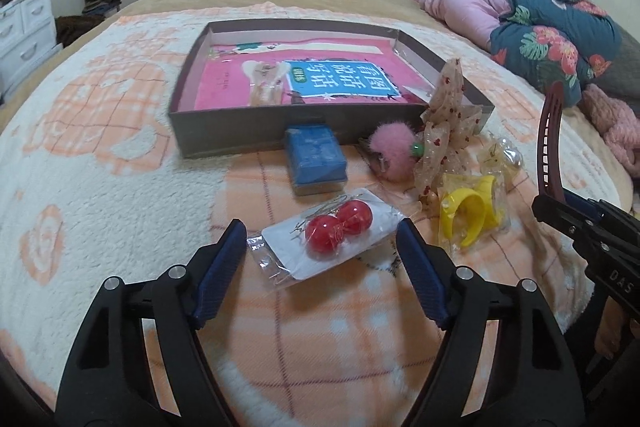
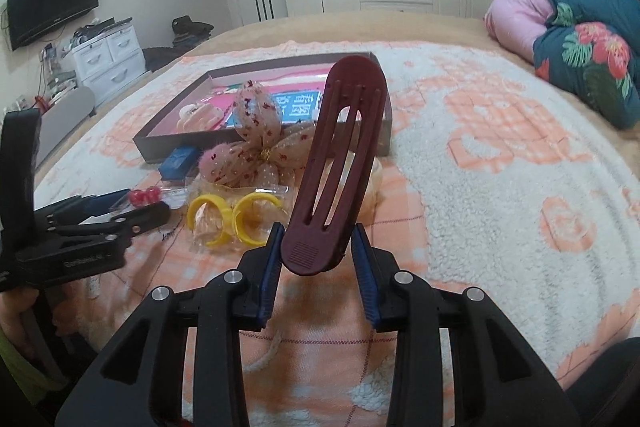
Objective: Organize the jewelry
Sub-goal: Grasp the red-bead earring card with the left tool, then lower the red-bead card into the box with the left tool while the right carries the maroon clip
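Between the left gripper point(image 1: 322, 239) jaws, still apart, lies the clear packet of red ball earrings point(image 1: 334, 231), long axis ten-to-four; the right gripper point(image 2: 318, 247) is clamped on a long maroon plastic hair clip point(image 2: 340, 163).

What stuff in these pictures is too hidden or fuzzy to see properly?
- Right wrist view: the maroon hair clip in the right claw hides part of the box.
- Left wrist view: the small bag holds something too small to identify.
- Left wrist view: the box wall hides part of the pink book.
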Demonstrator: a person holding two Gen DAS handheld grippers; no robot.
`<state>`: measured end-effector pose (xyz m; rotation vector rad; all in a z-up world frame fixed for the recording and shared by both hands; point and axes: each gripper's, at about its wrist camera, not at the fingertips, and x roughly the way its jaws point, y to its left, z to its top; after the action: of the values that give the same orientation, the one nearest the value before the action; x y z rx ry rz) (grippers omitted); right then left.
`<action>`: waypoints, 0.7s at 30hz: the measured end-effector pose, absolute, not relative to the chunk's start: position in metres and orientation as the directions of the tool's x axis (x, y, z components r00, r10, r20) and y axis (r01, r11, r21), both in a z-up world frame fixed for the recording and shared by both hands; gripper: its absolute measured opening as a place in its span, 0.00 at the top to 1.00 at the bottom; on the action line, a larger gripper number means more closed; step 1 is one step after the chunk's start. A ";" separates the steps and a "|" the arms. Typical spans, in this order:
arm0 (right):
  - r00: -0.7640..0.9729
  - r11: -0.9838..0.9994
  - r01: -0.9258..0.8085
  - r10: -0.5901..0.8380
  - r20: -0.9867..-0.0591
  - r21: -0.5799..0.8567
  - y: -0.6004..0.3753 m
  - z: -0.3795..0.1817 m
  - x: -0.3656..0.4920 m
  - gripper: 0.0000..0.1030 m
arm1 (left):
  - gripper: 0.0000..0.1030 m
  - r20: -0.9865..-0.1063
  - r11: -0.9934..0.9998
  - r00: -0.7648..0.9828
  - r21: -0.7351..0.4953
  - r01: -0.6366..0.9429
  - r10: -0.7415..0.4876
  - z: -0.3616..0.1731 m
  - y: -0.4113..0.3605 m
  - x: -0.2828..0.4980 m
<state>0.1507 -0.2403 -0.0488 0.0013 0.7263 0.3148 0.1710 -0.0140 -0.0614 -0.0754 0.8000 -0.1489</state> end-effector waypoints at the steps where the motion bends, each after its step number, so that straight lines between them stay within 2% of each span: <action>1: 0.706 0.952 -0.286 0.284 -0.649 0.105 -0.240 -0.048 0.150 0.68 | 0.34 -0.706 0.986 0.689 -0.134 0.096 -0.163 -0.060 -0.010 0.169; 21: 0.727 0.920 -0.385 0.353 -0.589 0.076 -0.221 -0.032 0.148 0.68 | 0.34 -0.617 0.980 0.777 -0.200 0.001 -0.126 -0.011 0.040 0.162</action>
<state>0.1483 -0.2211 -0.0321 -0.0522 0.6380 0.4067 0.1624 0.0397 -0.0106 -0.1929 0.6790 -0.0693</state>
